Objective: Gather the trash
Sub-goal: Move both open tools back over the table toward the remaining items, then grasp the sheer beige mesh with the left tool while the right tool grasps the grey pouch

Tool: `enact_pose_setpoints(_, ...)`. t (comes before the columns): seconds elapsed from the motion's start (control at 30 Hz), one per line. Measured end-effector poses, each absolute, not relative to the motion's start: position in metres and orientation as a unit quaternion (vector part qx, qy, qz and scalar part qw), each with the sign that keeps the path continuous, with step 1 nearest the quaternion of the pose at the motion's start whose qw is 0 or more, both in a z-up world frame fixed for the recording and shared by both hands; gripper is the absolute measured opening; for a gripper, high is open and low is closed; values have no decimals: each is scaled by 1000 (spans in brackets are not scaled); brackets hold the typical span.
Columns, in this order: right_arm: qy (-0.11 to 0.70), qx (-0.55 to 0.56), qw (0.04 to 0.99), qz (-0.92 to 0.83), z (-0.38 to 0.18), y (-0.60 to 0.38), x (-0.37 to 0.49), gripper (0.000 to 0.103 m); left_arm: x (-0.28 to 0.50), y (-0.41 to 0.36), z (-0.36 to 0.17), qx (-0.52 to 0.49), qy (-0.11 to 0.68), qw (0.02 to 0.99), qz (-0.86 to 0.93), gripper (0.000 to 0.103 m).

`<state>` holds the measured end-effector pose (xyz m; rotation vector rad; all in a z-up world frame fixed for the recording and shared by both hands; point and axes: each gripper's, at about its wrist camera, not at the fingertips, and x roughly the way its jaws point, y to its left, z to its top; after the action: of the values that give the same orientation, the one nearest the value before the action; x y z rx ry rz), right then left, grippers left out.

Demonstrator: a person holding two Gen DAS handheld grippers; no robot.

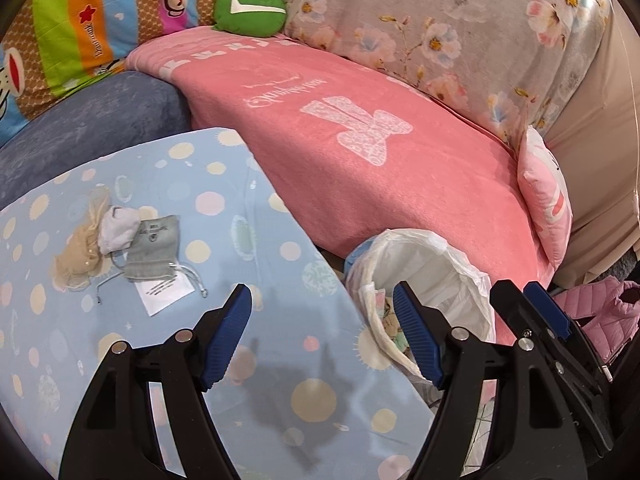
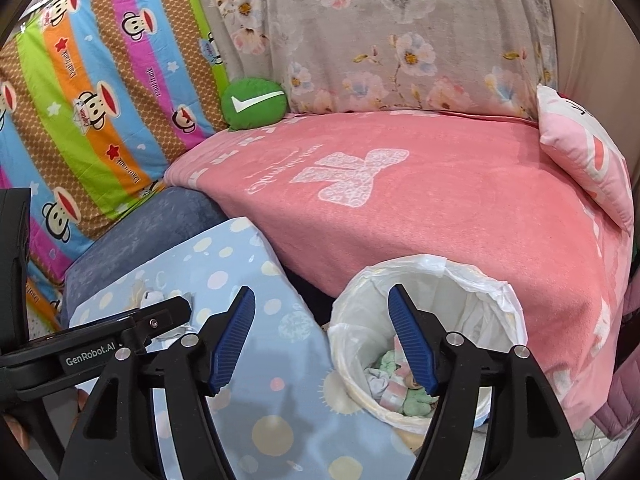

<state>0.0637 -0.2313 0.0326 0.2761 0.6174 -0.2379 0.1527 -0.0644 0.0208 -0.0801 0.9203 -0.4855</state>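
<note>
A small pile of trash lies on the dotted blue cloth [image 1: 240,208]: a blond tuft of hair [image 1: 80,248], a crumpled white rag [image 1: 118,230], a grey drawstring pouch [image 1: 154,250] and a white paper slip [image 1: 162,292]. A waste bin with a white liner [image 2: 432,312] stands right of the cloth and holds several scraps [image 2: 396,388]. My left gripper [image 1: 322,300] is open and empty, below and right of the pile. My right gripper [image 2: 322,304] is open and empty over the bin's left rim. It shows at the right of the left wrist view [image 1: 520,300].
A pink blanket [image 2: 440,208] covers the sofa seat behind the bin. A green round cushion [image 2: 254,104], a striped monkey-print quilt [image 2: 100,92], a floral cover [image 2: 380,40] and a pink pillow [image 2: 584,152] sit behind. A pink padded jacket [image 1: 600,316] lies at the right.
</note>
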Motion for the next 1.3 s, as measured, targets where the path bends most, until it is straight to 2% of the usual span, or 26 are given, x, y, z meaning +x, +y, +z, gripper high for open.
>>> enact_pose_setpoints(0.27, 314, 116, 938, -88, 31, -195, 79, 70, 160, -23, 15, -54, 439, 875, -197, 70)
enact_pose_setpoints(0.33, 317, 111, 938, -81, 30, -185, 84, 70, 163, -9, 12, -58, 438, 879, -179, 76)
enact_pose_setpoints(0.77, 347, 77, 934, -27, 13, -108, 120, 74, 184, 87, -18, -74, 444, 889, -85, 82)
enact_pose_setpoints(0.83, 353, 75, 932, -18, 8, -97, 126, 74, 186, 101, -23, -72, 444, 890, -73, 88)
enact_pose_setpoints(1.3, 409, 70, 910, 11, -52, -45, 209, 74, 245, 169, -78, -38, 466, 883, -37, 89)
